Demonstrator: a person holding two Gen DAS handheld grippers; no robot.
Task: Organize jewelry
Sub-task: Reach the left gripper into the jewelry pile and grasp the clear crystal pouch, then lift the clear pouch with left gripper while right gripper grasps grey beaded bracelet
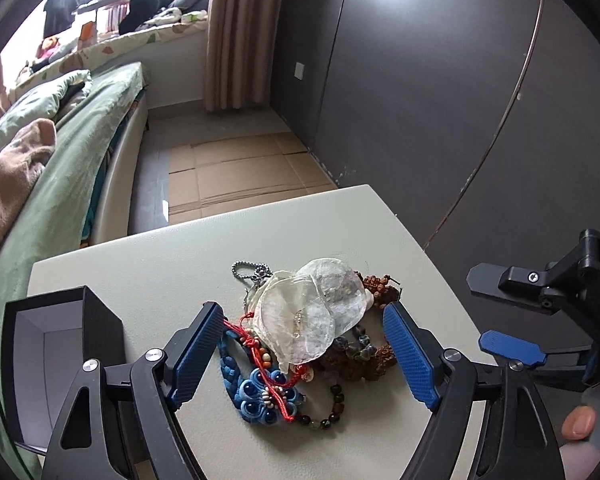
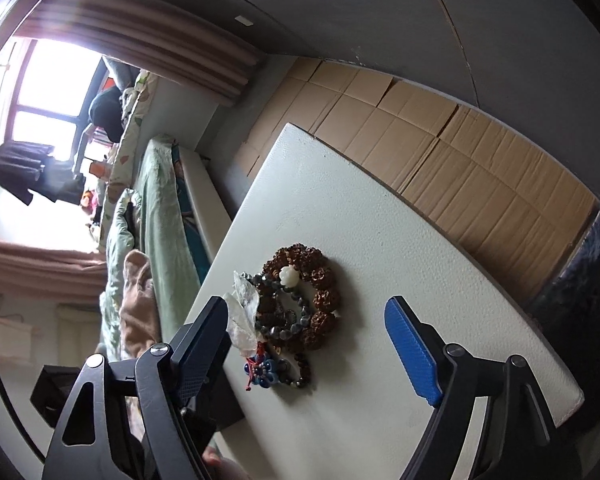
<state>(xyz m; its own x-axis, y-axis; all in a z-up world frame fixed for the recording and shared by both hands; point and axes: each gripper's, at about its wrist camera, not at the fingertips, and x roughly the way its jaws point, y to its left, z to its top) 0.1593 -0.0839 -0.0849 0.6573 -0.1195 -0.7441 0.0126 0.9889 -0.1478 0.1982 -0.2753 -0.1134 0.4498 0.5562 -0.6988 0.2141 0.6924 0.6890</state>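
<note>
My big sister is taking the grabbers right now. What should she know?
Left gripper: open, holding nothing, its fingers on either side of the jewelry pile.
Right gripper: open, empty, off to the pile's right.
Everything is heaped together on the white table: shell-disc piece on top, blue knotted ornament with red cord, brown seed bracelet, dark bead strands, ball chain.
The open black box sits at the table's left edge; what shows of its inside is bare.
Done: nothing sorted yet.
Left: pull pieces apart and probably put them in the box.
</note>
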